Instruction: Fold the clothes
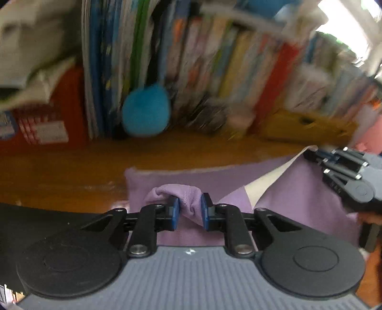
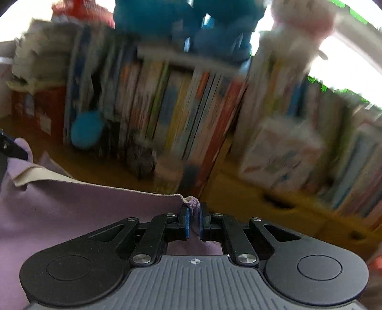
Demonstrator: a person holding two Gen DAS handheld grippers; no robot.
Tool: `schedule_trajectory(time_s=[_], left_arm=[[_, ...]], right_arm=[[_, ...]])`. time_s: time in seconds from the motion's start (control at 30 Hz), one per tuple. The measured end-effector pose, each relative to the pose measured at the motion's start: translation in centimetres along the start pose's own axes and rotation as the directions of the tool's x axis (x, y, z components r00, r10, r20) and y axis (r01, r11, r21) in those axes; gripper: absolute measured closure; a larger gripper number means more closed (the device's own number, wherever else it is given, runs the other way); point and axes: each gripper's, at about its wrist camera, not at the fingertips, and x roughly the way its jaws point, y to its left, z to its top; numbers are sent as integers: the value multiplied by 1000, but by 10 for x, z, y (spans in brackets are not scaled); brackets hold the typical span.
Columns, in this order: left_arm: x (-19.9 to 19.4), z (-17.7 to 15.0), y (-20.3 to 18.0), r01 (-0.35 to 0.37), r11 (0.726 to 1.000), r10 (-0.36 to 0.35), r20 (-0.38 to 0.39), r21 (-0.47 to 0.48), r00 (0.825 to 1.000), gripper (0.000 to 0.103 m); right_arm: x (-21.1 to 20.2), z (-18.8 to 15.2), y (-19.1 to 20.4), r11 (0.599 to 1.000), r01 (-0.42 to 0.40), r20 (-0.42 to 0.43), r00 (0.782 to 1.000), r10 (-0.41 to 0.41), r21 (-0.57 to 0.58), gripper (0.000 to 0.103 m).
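Observation:
A lilac garment [image 1: 298, 188] with a cream inner side lies over the brown wooden table [image 1: 71, 171]. My left gripper [image 1: 189, 209] is shut on a bunched fold of the lilac cloth. My right gripper [image 2: 194, 221] is shut on a corner of the same garment [image 2: 95, 209], whose cream hem runs off to the left. The right gripper also shows at the right edge of the left wrist view [image 1: 343, 167], holding the raised corner. The far part of the garment is hidden under the lifted flap.
A row of upright books [image 1: 214, 59] lines the back of the table, also in the right wrist view [image 2: 179, 107]. A blue fluffy ball [image 1: 145, 112], a yellow box [image 1: 305, 126] and a red box [image 1: 47, 114] stand before them. Plush toys [image 2: 191, 21] sit on top.

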Motion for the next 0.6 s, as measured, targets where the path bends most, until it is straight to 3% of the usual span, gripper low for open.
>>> schedule_trajectory(time_s=[0.07, 0.13, 0.17, 0.2, 0.33, 0.37, 0.43, 0.6], left_arm=[[13, -5, 8, -8, 1000, 8, -15, -3, 1000, 78], [20, -6, 17, -10, 1000, 9, -20, -13, 1000, 73], [22, -4, 21, -10, 1000, 10, -22, -23, 1000, 72], [23, -2, 24, -16, 999, 15, -26, -34, 1000, 72], [12, 10, 28, -24, 998, 24, 0, -54, 1000, 72], [5, 13, 28, -12, 998, 13, 19, -56, 1000, 72], [-3, 17, 28, -6, 998, 8, 37, -60, 999, 72], [-25, 19, 30, -123, 991, 128, 100, -52, 987, 64]], right_arm=[[24, -11, 3, 999, -28, -35, 999, 29, 19, 90], [41, -23, 8, 999, -37, -67, 997, 38, 17, 80], [50, -26, 11, 1000, -30, -99, 995, 31, 7, 65], [56, -26, 13, 1000, -17, -112, 994, 17, -1, 61], [37, -12, 4, 998, -11, 35, 999, 8, 69, 37], [27, -9, -3, 993, -4, 91, 996, -7, 115, 20], [10, -5, -18, 980, -24, 158, 987, -8, 199, 4], [-27, -24, -52, 958, -84, 157, 987, 41, 276, 1]])
